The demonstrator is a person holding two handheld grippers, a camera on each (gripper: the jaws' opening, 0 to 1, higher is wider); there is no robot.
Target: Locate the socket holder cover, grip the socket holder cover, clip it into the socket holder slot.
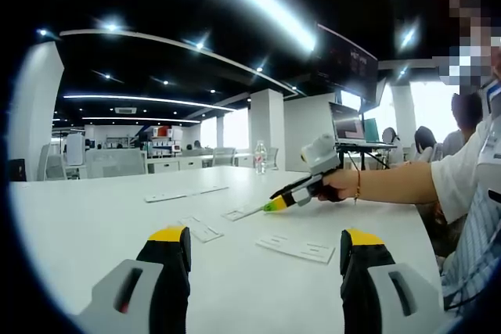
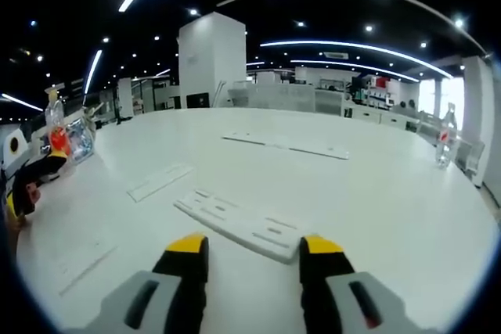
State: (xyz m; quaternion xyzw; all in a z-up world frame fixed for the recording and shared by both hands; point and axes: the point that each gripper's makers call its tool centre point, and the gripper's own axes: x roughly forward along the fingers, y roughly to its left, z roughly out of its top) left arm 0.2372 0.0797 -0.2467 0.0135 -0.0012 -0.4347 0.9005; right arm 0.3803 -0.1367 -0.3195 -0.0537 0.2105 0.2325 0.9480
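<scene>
i see my right claw (image 2: 254, 252) spread just short of the socket holder cover (image 2: 239, 225), its long axis slanting left-to-right across the white surface (image 2: 376, 193); left claw (image 1: 266, 244) spread too.

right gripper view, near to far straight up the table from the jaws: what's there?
Right gripper → long white slotted piece just past the jaw tips → thin flat strip → long flat strip pair far across the table.

Several flat plates lie spread over the table (image 2: 376, 185). In the right gripper view, one plate (image 2: 244, 225) lies just ahead of the jaws, a second plate (image 2: 159, 181) lies beyond it to the left, and a long strip (image 2: 286, 145) sits farther back. A bottle (image 2: 445, 137) stands near the right edge.
</scene>
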